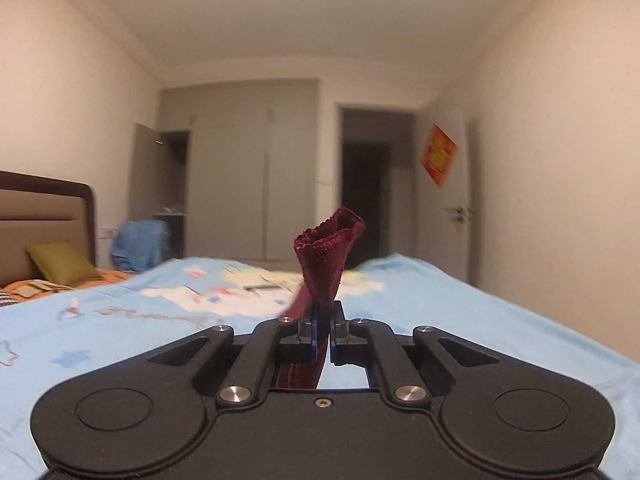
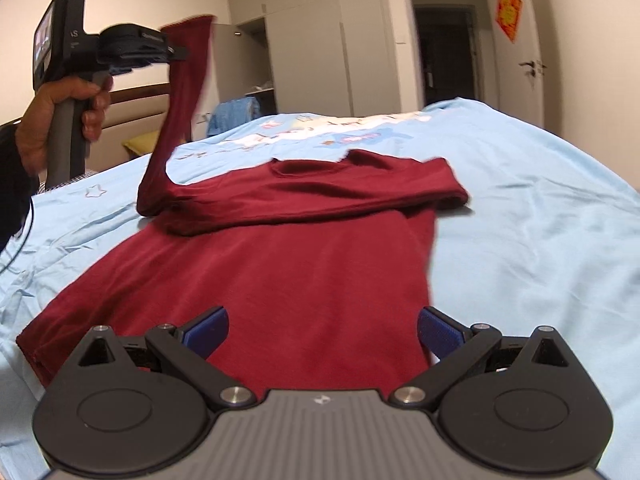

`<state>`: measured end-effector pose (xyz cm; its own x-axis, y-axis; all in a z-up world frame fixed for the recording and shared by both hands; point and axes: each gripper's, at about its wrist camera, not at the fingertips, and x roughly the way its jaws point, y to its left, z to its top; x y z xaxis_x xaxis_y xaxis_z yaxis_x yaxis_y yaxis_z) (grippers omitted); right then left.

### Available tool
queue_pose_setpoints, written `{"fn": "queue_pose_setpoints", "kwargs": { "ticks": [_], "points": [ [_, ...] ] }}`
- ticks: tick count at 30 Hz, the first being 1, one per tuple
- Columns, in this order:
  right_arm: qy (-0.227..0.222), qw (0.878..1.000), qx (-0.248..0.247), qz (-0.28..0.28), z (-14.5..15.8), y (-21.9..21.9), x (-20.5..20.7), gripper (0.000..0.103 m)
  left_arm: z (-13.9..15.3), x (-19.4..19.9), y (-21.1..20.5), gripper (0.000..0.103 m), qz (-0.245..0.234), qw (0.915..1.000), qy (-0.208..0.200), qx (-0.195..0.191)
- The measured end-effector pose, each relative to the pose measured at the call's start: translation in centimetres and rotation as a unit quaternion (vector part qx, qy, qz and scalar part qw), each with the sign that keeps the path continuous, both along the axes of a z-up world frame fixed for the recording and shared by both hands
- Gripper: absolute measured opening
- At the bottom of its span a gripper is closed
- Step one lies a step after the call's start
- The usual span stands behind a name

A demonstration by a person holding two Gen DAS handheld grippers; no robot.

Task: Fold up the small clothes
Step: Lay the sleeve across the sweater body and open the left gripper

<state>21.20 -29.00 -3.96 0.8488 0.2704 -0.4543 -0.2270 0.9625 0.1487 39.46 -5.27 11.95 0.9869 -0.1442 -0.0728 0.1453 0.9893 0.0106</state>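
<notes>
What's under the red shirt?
The red shirt lies on a light blue bedsheet with cartoon pictures. The sheet beneath it is hidden. The left tool holds one sleeve up.

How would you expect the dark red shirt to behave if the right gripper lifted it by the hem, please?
The shirt would probably flop and sag: the sleeve pinched in the left gripper hangs limp. It looks light, as one pinch holds that sleeve up. Its folded-over sleeve may slide out of place.
</notes>
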Motion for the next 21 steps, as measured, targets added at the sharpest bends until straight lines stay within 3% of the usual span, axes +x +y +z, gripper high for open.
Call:
{"fn": "queue_pose_setpoints", "kwargs": {
  "ticks": [6, 13, 16, 17, 21],
  "points": [
    [0.023, 0.999, 0.023, -0.036, -1.5, -1.8, -1.4, 0.103, -6.5, 0.5, -5.5, 0.004, -0.080, 0.9933, 0.079, 0.026],
    [0.010, 0.999, 0.000, -0.044, -2.3, -0.9, -3.1, 0.103, -12.2, 0.4, -6.9, 0.008, -0.137, 0.9766, 0.158, 0.050],
    [0.008, 0.999, -0.009, -0.042, -2.3, -0.3, -3.1, 0.103, -13.0, 0.5, -5.9, 0.022, -0.162, 0.9669, 0.195, 0.021],
    [0.007, 0.999, -0.011, -0.043, -2.3, -0.1, -3.2, 0.103, -13.0, 0.6, -5.5, 0.031, -0.168, 0.9646, 0.203, 0.010],
    [0.002, 0.999, -0.012, -0.044, -2.2, -0.1, -3.2, 0.103, -12.6, -0.9, -3.9, 0.063, -0.169, 0.9650, 0.200, -0.009]
  ]
}}
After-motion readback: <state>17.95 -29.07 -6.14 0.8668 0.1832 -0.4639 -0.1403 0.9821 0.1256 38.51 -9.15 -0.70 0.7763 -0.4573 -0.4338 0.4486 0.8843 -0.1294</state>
